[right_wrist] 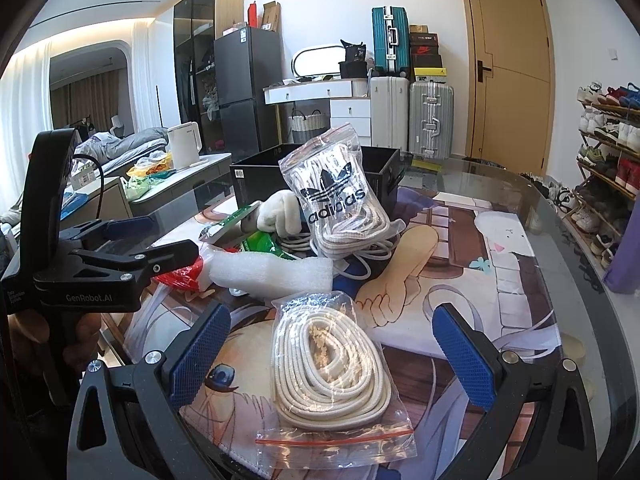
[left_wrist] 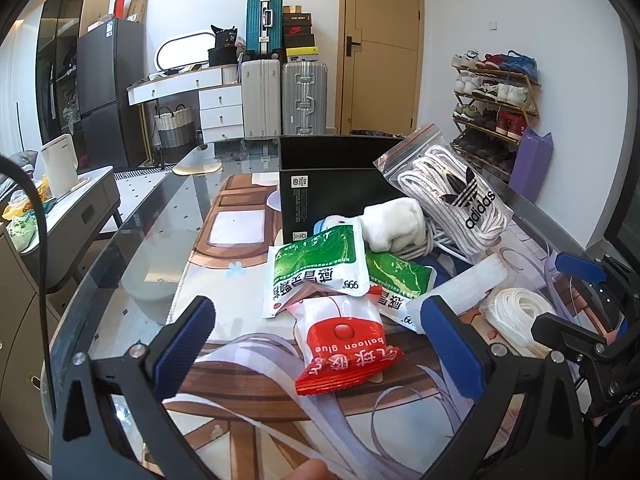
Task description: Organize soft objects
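Both tools gape empty: the right tool [right_wrist: 332, 344] straddles a light, slippery bag of cream laces [right_wrist: 332, 364] on the tabletop [right_wrist: 532, 208], likeliest gripped across its soft coil, the left tool [left_wrist: 320, 340] over a red packet [left_wrist: 344, 344].

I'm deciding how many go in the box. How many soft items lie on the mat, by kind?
Zip bags of white laces: 2 (adidas-printed bag, plain bag)
Green sachets: 2
Red-and-white balloon glue packet: 1
White plush roll: 1
White foam sheet: 1
Total: 7
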A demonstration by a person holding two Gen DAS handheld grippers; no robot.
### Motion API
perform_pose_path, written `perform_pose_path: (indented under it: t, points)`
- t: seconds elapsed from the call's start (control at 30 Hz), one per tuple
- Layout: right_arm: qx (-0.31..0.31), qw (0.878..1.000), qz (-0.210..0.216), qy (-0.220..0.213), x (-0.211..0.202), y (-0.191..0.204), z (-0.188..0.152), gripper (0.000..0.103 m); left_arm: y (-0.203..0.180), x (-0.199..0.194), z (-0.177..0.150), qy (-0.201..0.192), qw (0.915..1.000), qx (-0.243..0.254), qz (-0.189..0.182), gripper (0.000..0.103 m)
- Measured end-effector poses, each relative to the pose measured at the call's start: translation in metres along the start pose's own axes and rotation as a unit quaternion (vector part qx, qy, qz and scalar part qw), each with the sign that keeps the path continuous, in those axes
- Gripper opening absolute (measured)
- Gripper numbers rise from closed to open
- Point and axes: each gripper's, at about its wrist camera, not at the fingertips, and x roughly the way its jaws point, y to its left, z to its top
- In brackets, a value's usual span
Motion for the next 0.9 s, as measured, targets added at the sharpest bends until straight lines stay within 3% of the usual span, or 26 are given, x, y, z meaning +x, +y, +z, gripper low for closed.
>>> perform_pose_path:
  t: [0.9]
  points:
    - [-0.009,1.0,-0.005,0.003,-0.0024,0.0009,0.0014,0.103,-0.0017,0.0031,-0.0018,-0.004,0.9999,0.009,-0.006,0.103]
